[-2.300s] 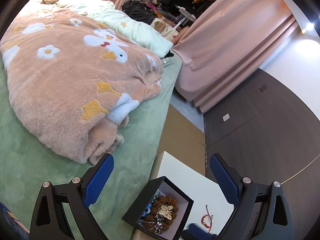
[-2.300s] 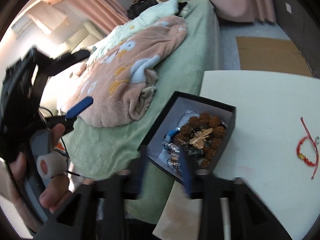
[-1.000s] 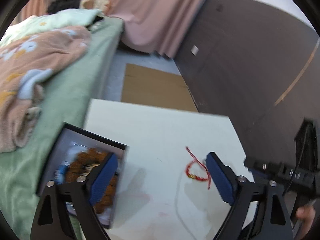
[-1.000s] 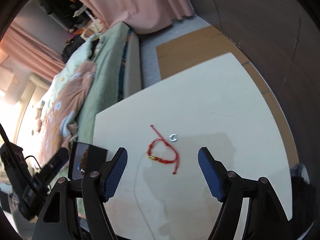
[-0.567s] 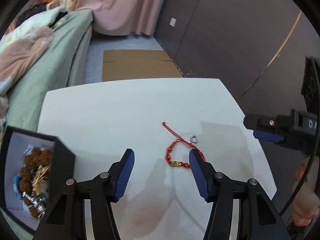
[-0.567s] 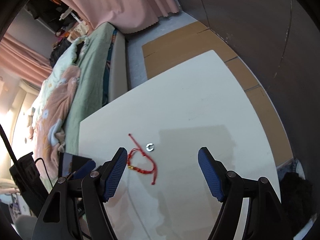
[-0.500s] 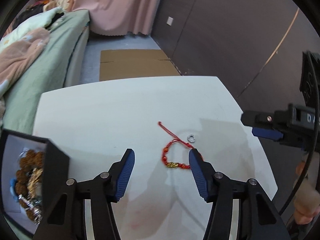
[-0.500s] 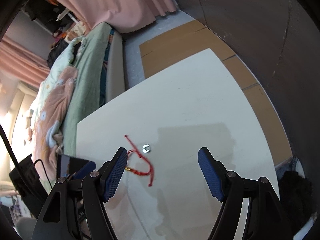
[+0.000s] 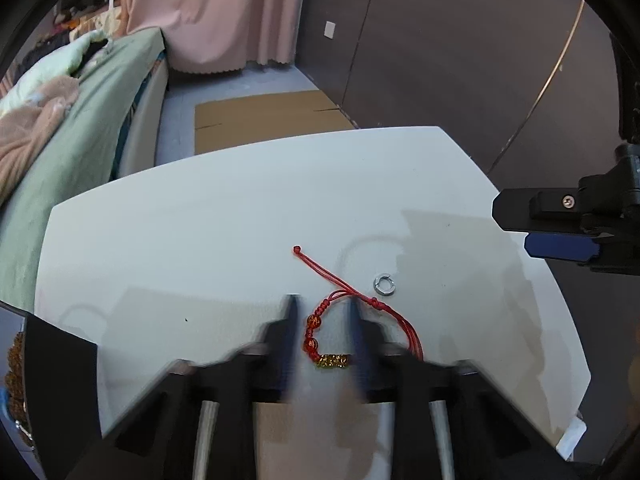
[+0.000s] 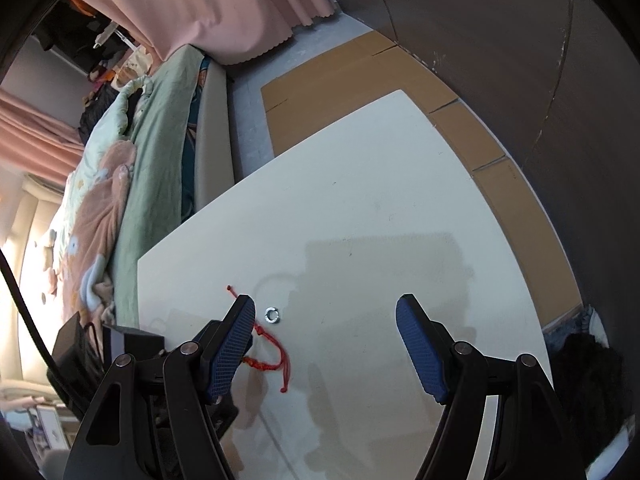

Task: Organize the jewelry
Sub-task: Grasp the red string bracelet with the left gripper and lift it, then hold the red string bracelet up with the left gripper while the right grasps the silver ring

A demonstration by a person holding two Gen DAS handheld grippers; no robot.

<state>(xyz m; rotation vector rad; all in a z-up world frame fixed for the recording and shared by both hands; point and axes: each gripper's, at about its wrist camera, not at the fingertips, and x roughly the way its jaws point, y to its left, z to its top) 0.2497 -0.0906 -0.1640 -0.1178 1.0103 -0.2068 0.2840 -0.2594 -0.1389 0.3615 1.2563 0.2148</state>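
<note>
A red cord bracelet (image 9: 320,332) with orange beads and a gold charm lies on the white table (image 9: 200,232). My left gripper (image 9: 322,308) is low over it, motion-blurred, its fingers narrowed to either side of the beaded part with a gap still between them. A small silver ring (image 9: 384,283) lies just right of the cord. In the right wrist view my right gripper (image 10: 326,320) is wide open and empty above the table; the bracelet (image 10: 276,354) and the ring (image 10: 273,314) lie by its left finger. The black jewelry box (image 9: 48,364) stands at the table's left edge.
A bed with a green sheet (image 9: 80,92) and a peach blanket (image 9: 28,128) runs along the table's left side. Flat cardboard (image 9: 264,114) lies on the floor beyond the table. A dark wall (image 9: 440,60) stands behind, pink curtains (image 9: 212,12) at the back.
My left gripper has swung from the box to the bracelet, dropped close to it, and its fingers have narrowed around the beads. My right gripper has stayed open, drifting slightly over the table.
</note>
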